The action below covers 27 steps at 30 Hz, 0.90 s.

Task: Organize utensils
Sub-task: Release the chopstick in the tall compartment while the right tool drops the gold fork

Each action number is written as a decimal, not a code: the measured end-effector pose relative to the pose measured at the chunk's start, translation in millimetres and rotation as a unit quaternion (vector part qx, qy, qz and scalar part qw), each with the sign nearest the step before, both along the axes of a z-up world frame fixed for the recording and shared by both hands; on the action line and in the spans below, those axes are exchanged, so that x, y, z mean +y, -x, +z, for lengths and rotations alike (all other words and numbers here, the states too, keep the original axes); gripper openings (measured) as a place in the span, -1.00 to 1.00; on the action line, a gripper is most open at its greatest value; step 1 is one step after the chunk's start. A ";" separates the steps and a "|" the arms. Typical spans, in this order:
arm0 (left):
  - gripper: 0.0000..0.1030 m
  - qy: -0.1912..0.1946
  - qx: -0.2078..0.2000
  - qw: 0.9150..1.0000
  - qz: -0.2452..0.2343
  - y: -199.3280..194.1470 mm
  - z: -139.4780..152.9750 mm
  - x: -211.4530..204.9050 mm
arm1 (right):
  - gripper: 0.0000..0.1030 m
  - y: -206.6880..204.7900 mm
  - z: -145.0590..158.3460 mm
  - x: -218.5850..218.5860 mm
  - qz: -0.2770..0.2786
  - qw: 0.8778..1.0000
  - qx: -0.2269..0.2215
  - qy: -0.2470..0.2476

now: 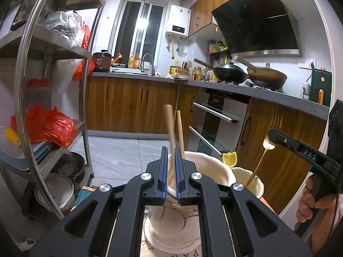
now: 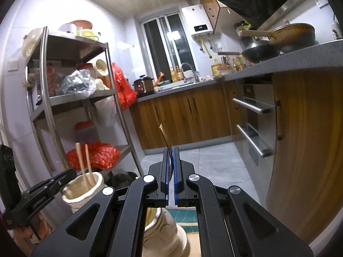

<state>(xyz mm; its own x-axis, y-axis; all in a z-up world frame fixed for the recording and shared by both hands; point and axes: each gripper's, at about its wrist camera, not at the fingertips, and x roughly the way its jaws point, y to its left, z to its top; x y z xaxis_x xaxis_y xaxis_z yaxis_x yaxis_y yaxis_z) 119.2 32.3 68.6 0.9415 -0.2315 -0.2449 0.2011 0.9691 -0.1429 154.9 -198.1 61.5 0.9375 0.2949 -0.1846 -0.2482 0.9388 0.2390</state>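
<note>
In the left wrist view my left gripper (image 1: 171,150) is shut on a wooden chopstick (image 1: 169,124) that stands in a white ceramic holder (image 1: 205,165). A second chopstick (image 1: 180,132) leans beside it in the same holder. To the right, my right gripper (image 1: 276,137) is shut on a gold fork (image 1: 268,144) whose stem reaches down into a smaller cream holder (image 1: 250,180) with a yellow utensil (image 1: 229,159). In the right wrist view the right gripper (image 2: 170,150) pinches the fork (image 2: 165,137) above the cream holder (image 2: 163,231). The left gripper (image 2: 62,177) touches the chopstick holder (image 2: 83,188).
A steel shelf rack (image 1: 85,107) with red bags (image 1: 49,126) stands on the left. Wooden cabinets and an oven with bar handles (image 1: 214,113) line the right. Woks (image 1: 231,72) sit on the grey counter. The holders stand on a plate (image 1: 171,242).
</note>
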 end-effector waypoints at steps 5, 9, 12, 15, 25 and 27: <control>-0.63 -0.003 -0.007 1.000 0.009 4.1 1.8 -0.3 | -0.54 0.2 -0.6 -1.5 0.005 1.000 0.007 -0.009; -0.27 -0.011 -0.020 1.000 0.021 12.3 2.2 -1.8 | -0.21 6.0 0.2 -3.2 0.010 1.000 0.001 -0.015; 0.14 -0.021 -0.034 0.999 0.028 21.7 2.5 -5.9 | 0.25 13.3 2.8 -3.7 0.015 1.000 -0.009 -0.019; 0.42 -0.026 -0.047 0.998 0.032 32.2 3.1 -8.0 | 0.60 21.6 5.1 -2.7 0.021 1.000 -0.015 -0.015; 0.89 -0.032 -0.049 0.998 0.024 65.4 -8.0 -16.8 | 0.86 58.5 -0.5 -9.0 -0.005 1.000 -0.013 0.002; 0.89 -0.039 -0.045 0.998 0.017 71.7 -12.3 -21.3 | 0.87 67.2 -7.3 -13.7 -0.014 1.000 -0.008 0.007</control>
<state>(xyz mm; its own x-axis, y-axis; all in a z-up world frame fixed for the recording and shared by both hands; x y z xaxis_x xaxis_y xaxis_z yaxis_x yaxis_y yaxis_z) 47.5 11.0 56.4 0.9673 -0.1824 -0.1760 0.1764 0.9831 -0.0494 87.7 -211.8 54.2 0.9482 0.2665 -0.1728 -0.2262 0.9486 0.2215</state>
